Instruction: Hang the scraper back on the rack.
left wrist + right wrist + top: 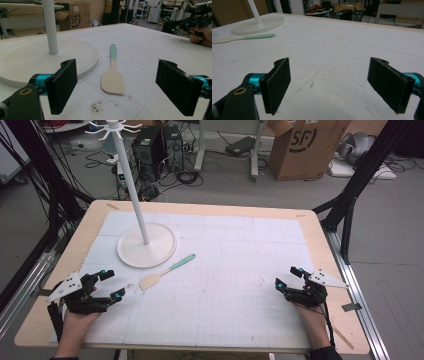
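We see stand (146, 244) on mat (235, 270) at table's (65, 265) far left. Spatula (165, 272) lies on mat just beside stand's base, nearer us, blade toward left gripper (112, 284). Left gripper near spatula at near left; right gripper (287, 277) at near right, well apart. Box (307, 147) on floor behind table.

At lower left, the left claw (111, 284) is black with teal joints and a grey three-cornered plate on top. At lower right, the right claw (288, 276) matches it, trailing a black cable beside a dark sleeve (324, 353).
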Demonstrator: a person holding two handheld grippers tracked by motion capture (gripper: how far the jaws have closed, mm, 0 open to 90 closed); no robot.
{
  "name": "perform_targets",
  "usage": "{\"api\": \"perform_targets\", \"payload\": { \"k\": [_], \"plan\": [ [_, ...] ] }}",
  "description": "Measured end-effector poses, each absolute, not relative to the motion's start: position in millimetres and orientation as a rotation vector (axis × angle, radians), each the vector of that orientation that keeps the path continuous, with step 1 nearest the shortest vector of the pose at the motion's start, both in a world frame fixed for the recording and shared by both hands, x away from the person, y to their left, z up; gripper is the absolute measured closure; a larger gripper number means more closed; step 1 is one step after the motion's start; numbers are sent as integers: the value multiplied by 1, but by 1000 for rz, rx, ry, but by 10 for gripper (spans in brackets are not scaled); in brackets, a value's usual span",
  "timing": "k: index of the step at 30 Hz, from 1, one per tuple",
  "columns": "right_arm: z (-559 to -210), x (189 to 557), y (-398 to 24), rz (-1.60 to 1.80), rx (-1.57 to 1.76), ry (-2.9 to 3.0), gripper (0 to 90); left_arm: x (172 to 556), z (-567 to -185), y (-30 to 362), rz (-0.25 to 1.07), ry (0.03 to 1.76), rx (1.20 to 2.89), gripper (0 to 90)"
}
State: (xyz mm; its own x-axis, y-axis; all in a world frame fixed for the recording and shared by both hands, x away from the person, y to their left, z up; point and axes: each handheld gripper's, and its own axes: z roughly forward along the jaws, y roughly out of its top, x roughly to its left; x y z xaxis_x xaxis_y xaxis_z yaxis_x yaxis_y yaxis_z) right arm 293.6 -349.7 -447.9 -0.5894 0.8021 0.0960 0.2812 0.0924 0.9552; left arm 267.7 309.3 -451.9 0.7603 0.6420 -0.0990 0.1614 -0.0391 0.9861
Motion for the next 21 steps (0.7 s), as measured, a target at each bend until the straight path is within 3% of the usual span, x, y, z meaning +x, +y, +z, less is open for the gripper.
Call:
{"api": "perform_targets", "payload": {
  "k": [9, 11, 21],
  "plan": [
    [-448, 294, -350, 1513, 1061, 1922, 178, 274, -448, 308, 440, 685, 1620, 172],
    [-448, 293, -349, 1508, 1056, 1928, 178, 276, -443, 306, 440, 668, 1626, 216],
    [-448, 294, -349, 1515, 1049, 1938, 191, 303, -423, 269, 431, 660, 1735, 244]
  ]
}}
